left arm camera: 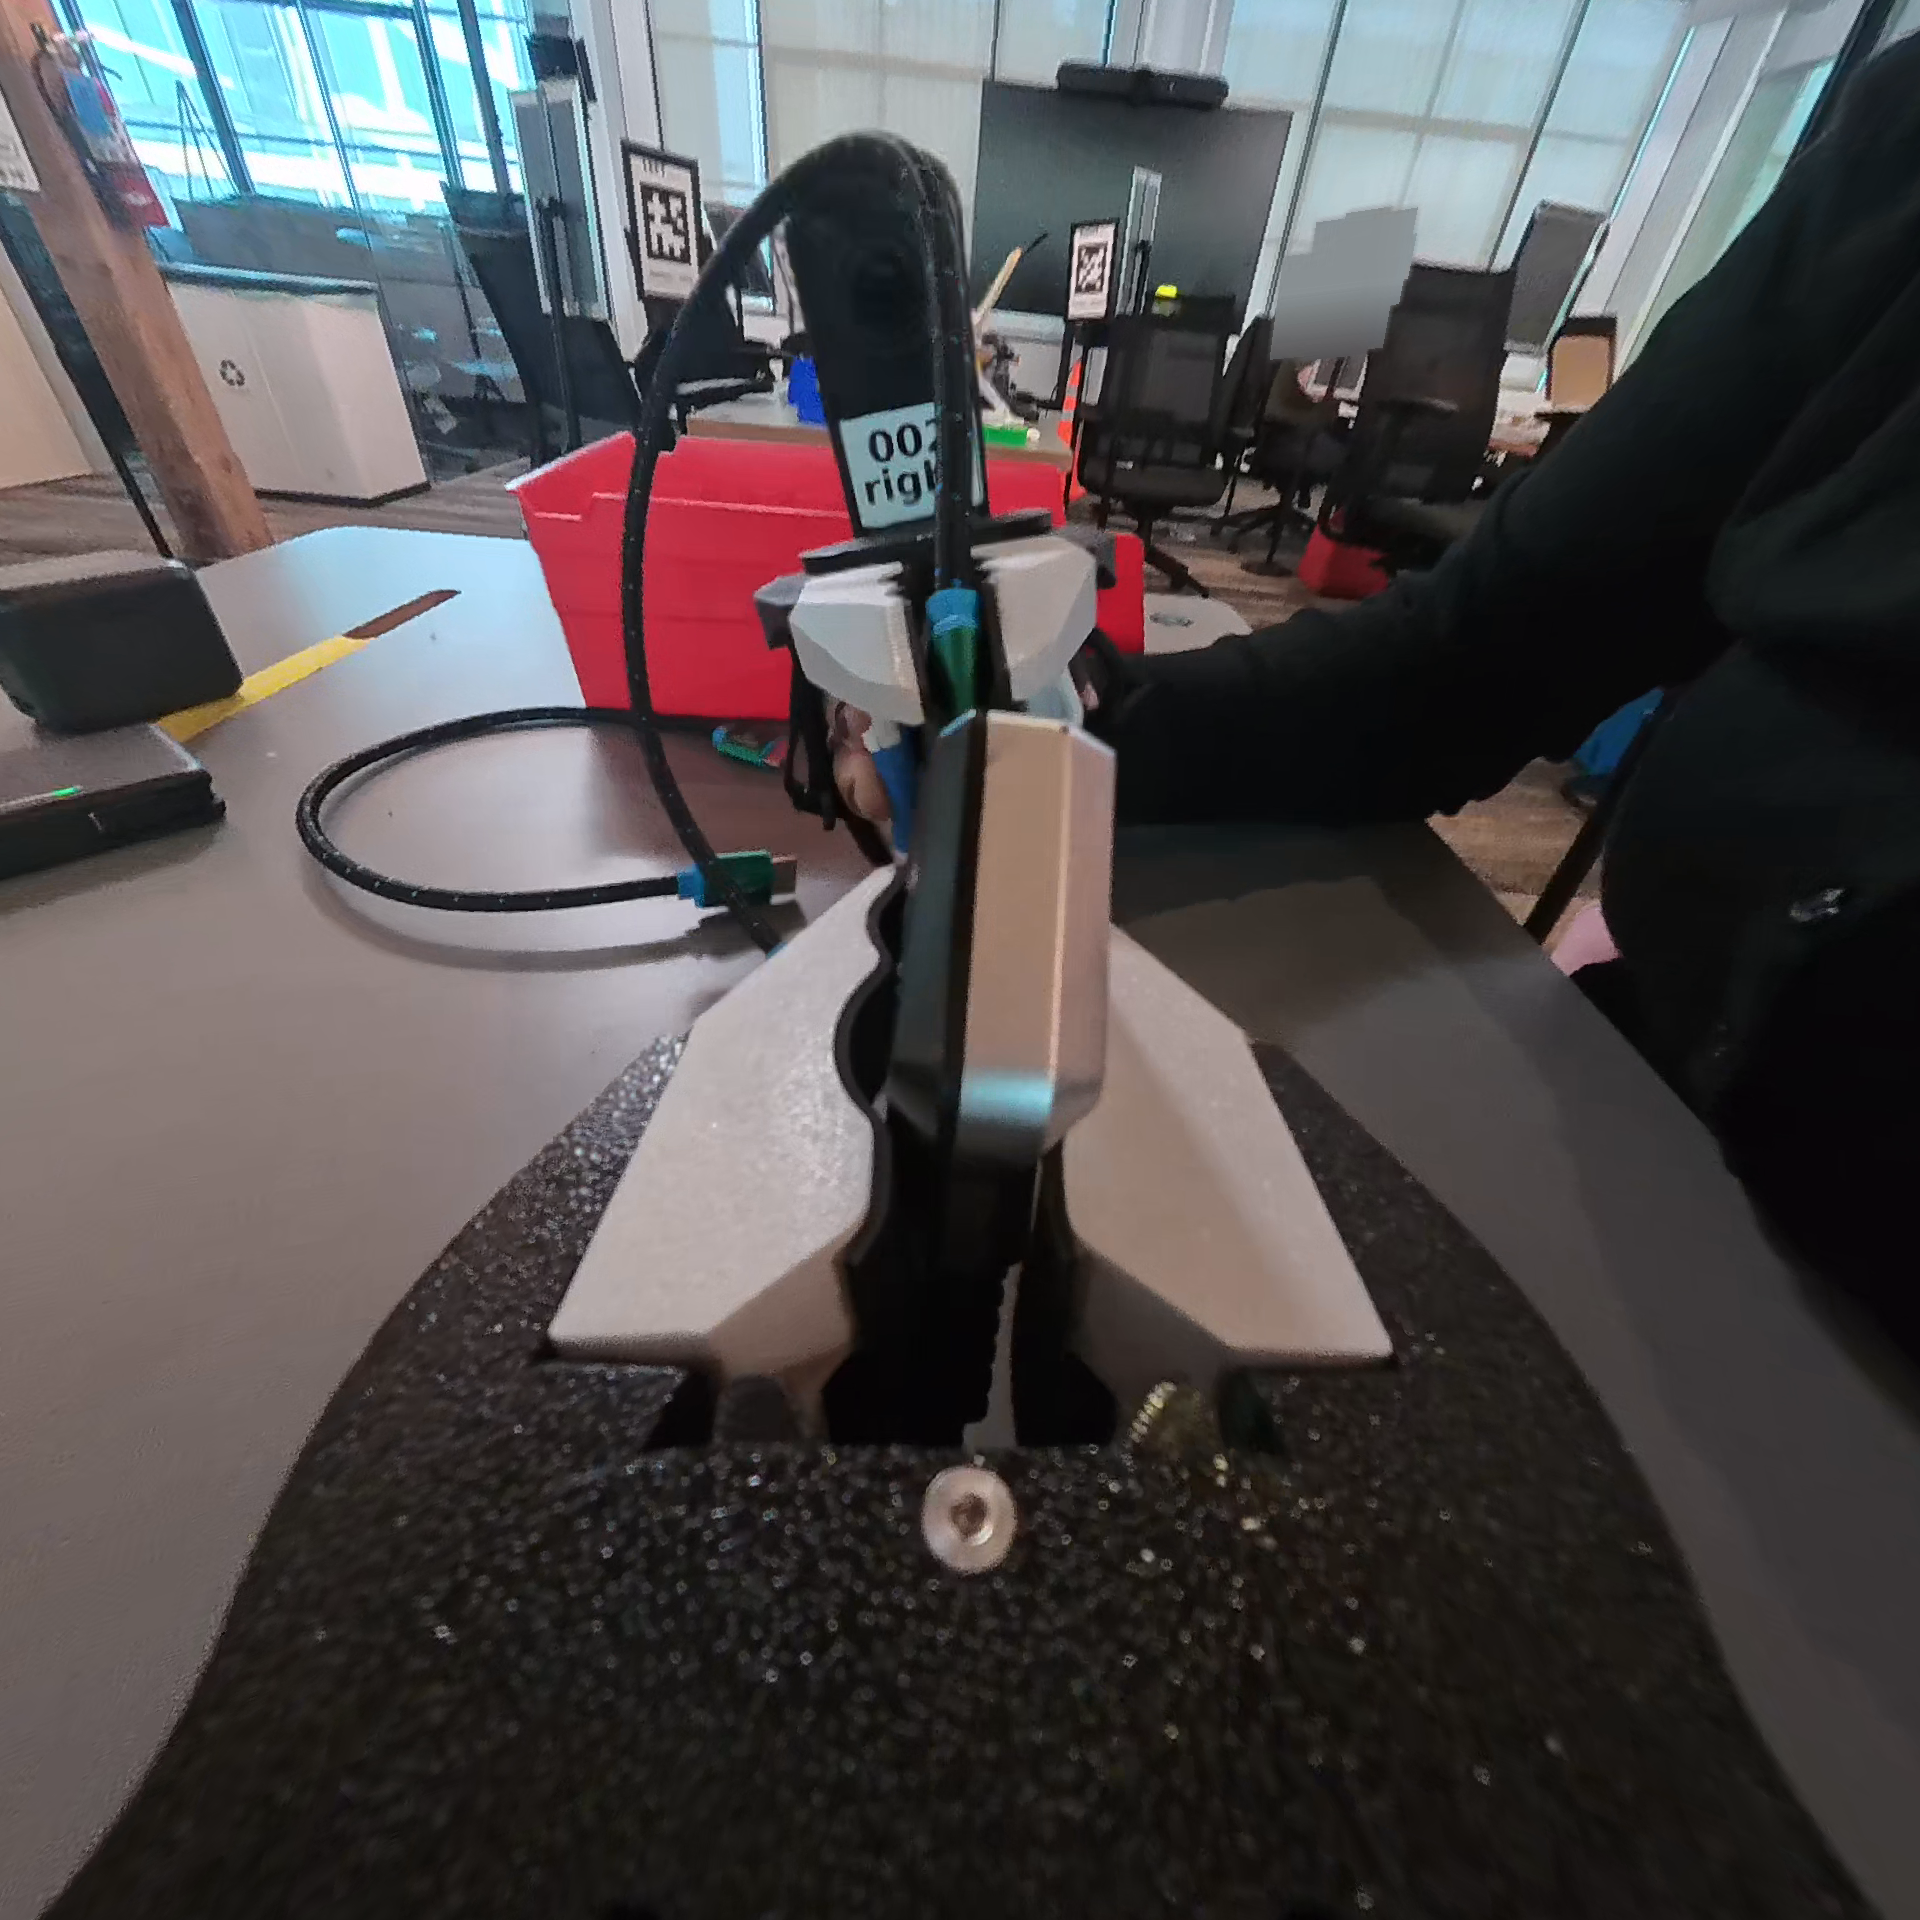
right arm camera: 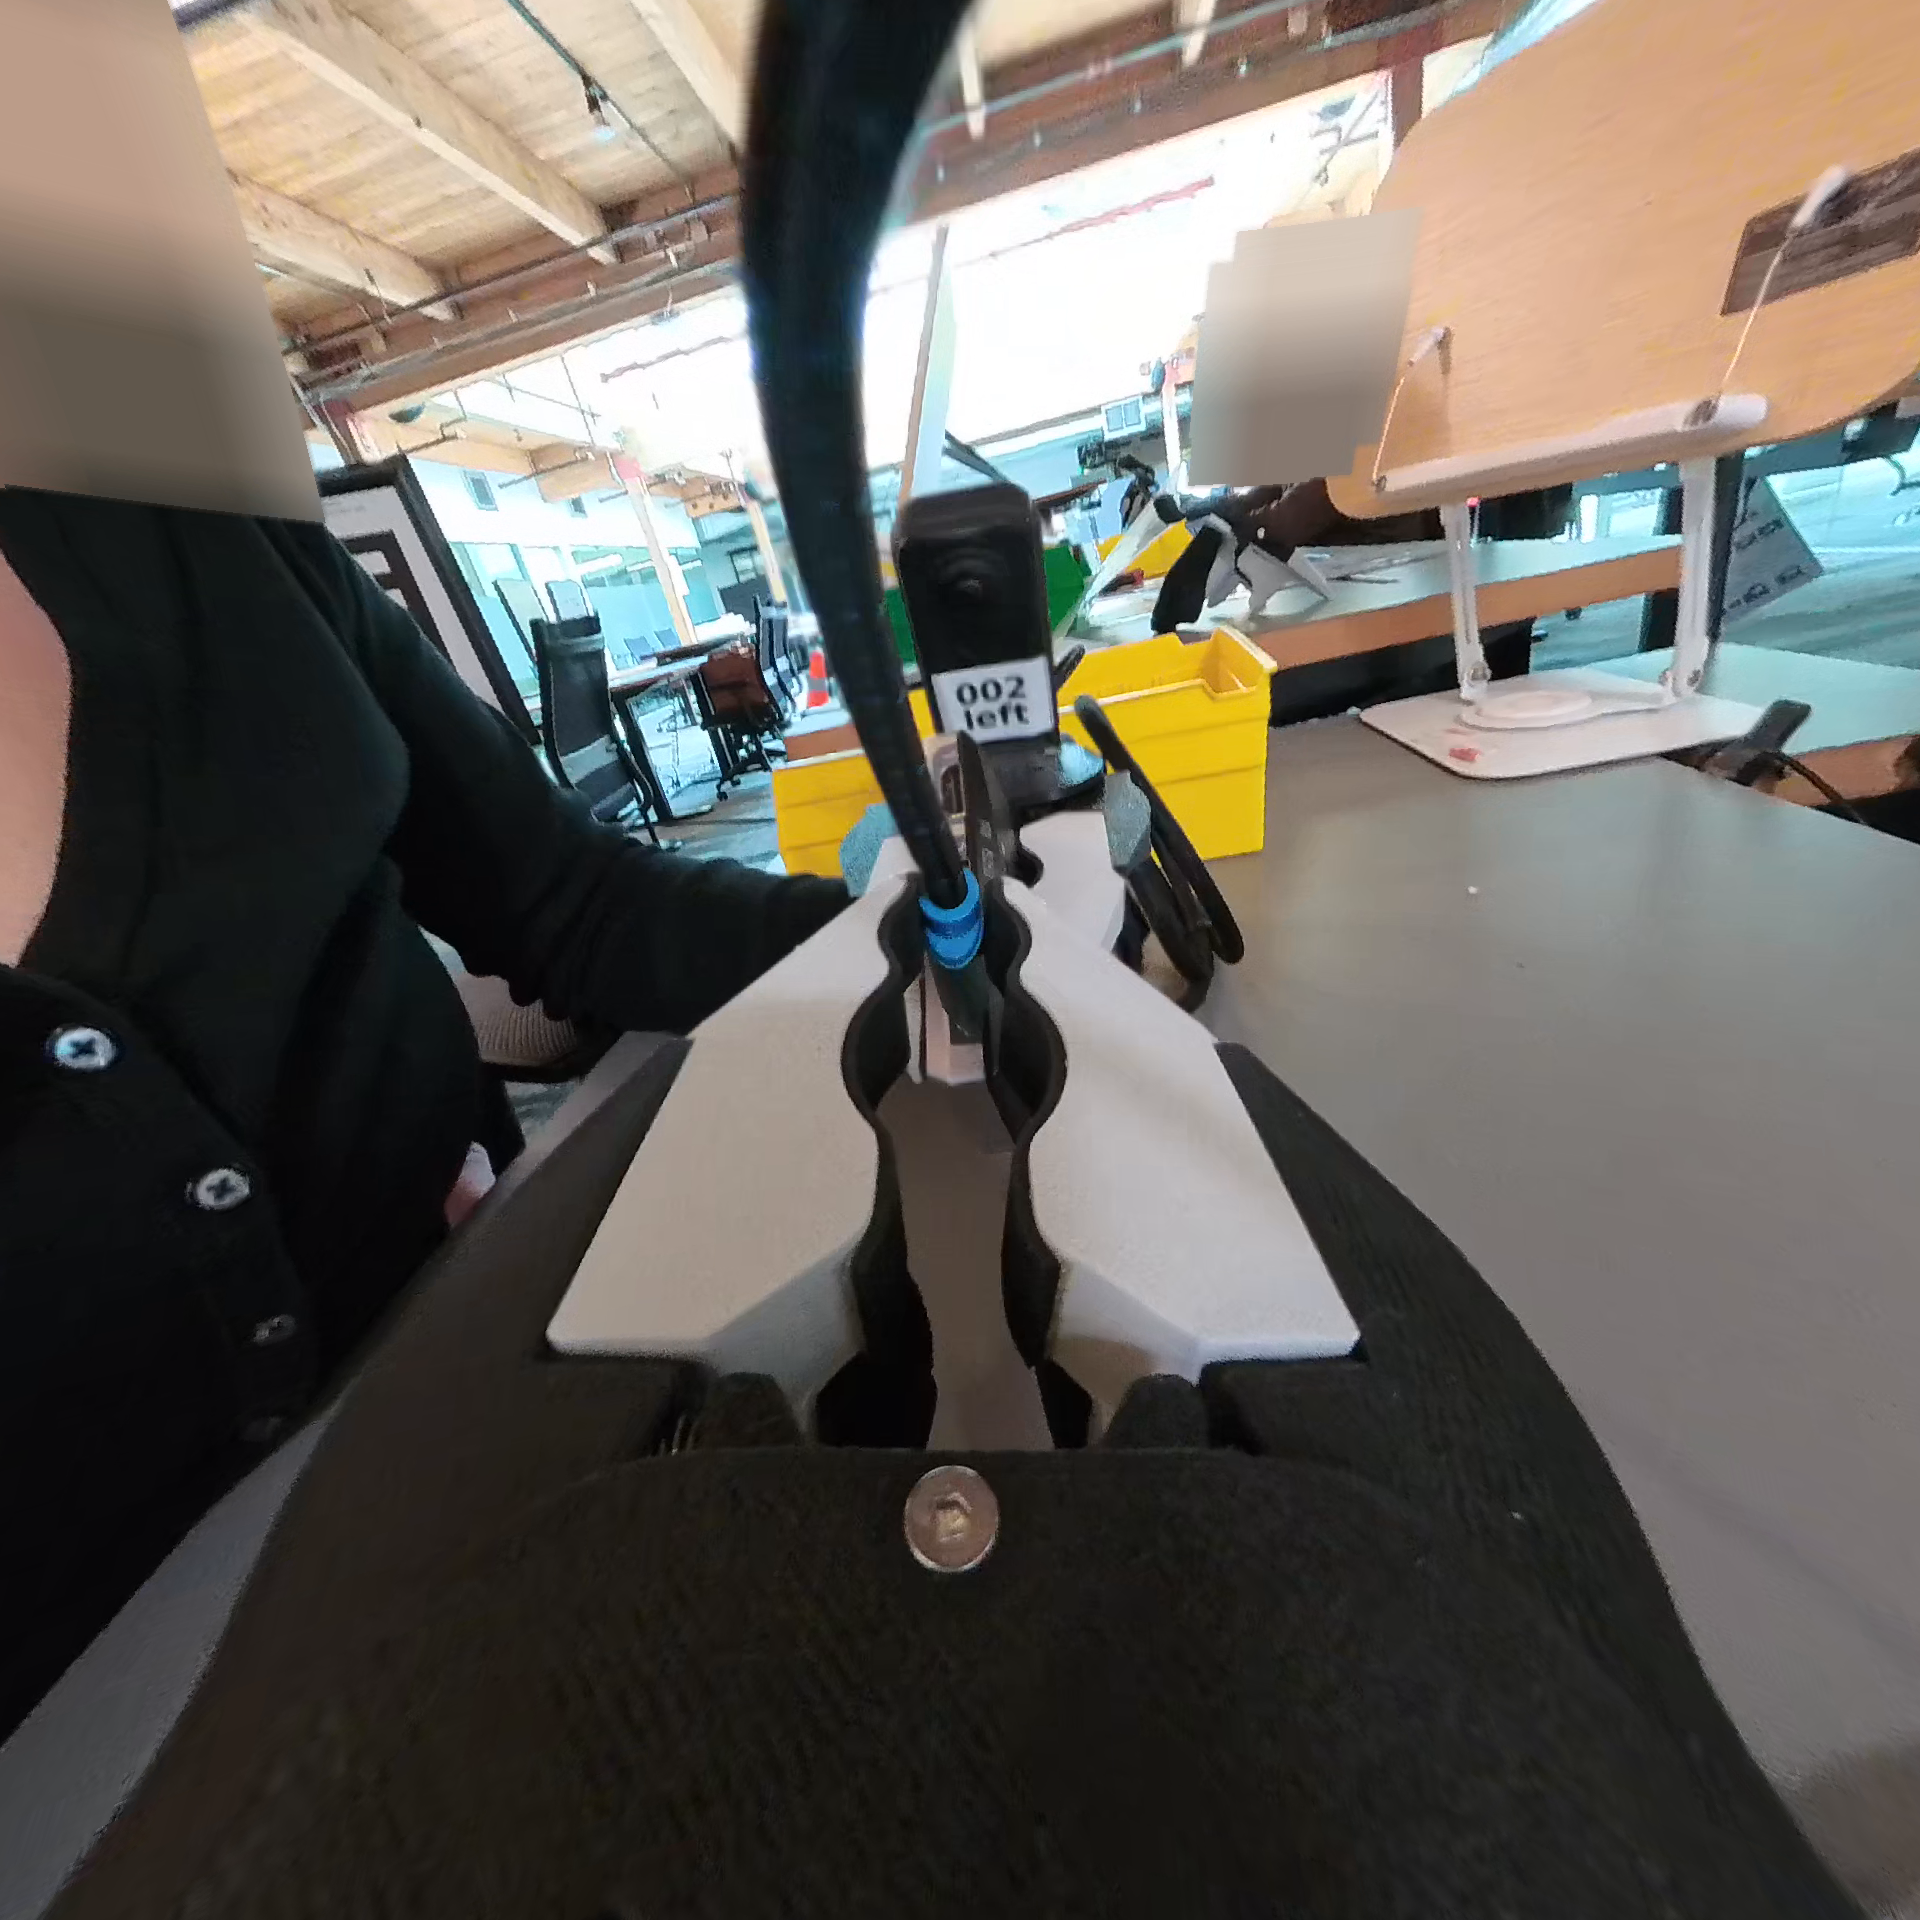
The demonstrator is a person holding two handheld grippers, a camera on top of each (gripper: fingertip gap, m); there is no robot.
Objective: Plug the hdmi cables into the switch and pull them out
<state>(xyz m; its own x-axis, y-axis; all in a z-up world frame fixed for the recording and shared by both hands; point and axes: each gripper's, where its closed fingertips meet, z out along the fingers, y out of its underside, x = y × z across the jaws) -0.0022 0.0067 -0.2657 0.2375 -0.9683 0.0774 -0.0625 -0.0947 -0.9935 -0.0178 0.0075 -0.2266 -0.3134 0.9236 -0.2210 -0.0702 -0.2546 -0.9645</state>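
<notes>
Holding switch [left arm camera: 1023,914] upright in your left fingers [left arm camera: 790,1091]; right gripper [left arm camera: 951,665] clamps plug [right arm camera: 951,935] directly above, axis in line with switch's top edge.

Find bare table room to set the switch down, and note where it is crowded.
Free: table in front of the looped cable, and before the yellow bin and white stand base. Crowded: between cable and red bin.

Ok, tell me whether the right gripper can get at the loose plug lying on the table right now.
Probably not yet. The right gripper has its fingers shut on another green plug, at the switch held by the left gripper. The loose plug lies uncovered on the table.
</notes>
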